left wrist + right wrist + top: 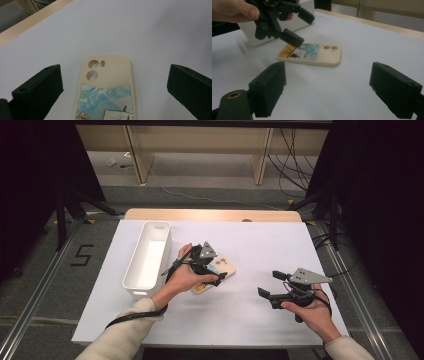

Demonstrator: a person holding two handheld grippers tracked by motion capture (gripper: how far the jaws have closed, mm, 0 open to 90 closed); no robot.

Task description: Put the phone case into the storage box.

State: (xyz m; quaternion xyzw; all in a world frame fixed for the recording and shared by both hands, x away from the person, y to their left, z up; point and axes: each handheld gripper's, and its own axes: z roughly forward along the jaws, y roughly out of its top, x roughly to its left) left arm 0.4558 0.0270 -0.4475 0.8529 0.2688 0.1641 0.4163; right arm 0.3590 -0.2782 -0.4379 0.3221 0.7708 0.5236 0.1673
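Phone case flat on the white table, printed back up, just right of the white bin and under the left gripper. Left gripper spread wide, one jaw on either side of the case's long edges, gripping nothing yet. Right gripper well apart to the right, also wide open and empty, aimed toward the case.

Probably light, thin and somewhat flexible, with a smooth cream rim; likely to slide on the table sheet or bow if squeezed hard. Best taken across the two long edges near the middle, low against the table, with a gentle squeeze.

Seen from the left gripper view: camera cutouts and painted swirls of the phone case up close, centred between the jaws. Seen from the right gripper view: the case's thin side profile, the left gripper poised above its far end, a thumb on that gripper, the bin behind.
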